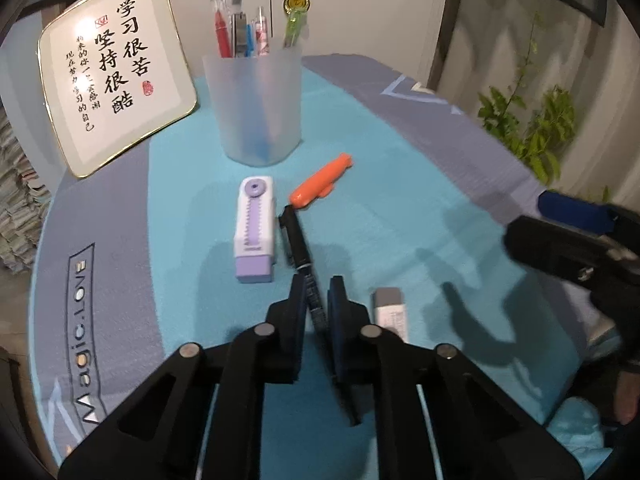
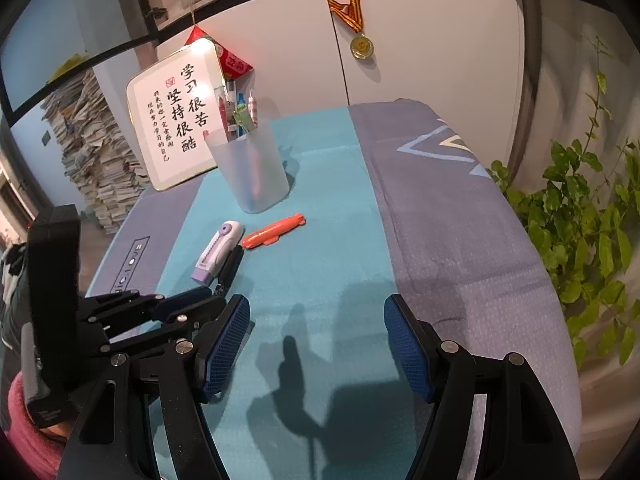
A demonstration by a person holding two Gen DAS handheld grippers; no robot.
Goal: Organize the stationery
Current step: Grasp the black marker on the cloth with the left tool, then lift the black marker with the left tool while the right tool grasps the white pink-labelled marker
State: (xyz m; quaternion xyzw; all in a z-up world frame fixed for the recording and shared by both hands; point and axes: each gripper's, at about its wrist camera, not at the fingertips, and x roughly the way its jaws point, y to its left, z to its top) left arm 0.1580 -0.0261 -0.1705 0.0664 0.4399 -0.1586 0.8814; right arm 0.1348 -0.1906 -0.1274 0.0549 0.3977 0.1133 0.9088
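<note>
My left gripper [image 1: 319, 294] is shut on a black pen [image 1: 298, 246], whose cap end points toward the orange marker [image 1: 322, 180]. A purple-and-white correction tape [image 1: 256, 229] lies just left of the pen. A grey-and-white eraser [image 1: 391, 312] lies right of the left gripper. A frosted pen cup [image 1: 254, 108] with several pens stands behind them. My right gripper [image 2: 316, 344] is open and empty above the blue mat, right of the left gripper. The right wrist view also shows the cup [image 2: 252, 172], the marker [image 2: 274, 230], the correction tape [image 2: 218, 252] and the pen [image 2: 230, 266].
A framed calligraphy board [image 1: 116, 92] leans at the back left. A medal [image 1: 297, 2] hangs on the wall behind the cup. A green plant [image 2: 580, 220] stands off the table's right edge. A stack of papers [image 2: 92, 160] rises at the far left.
</note>
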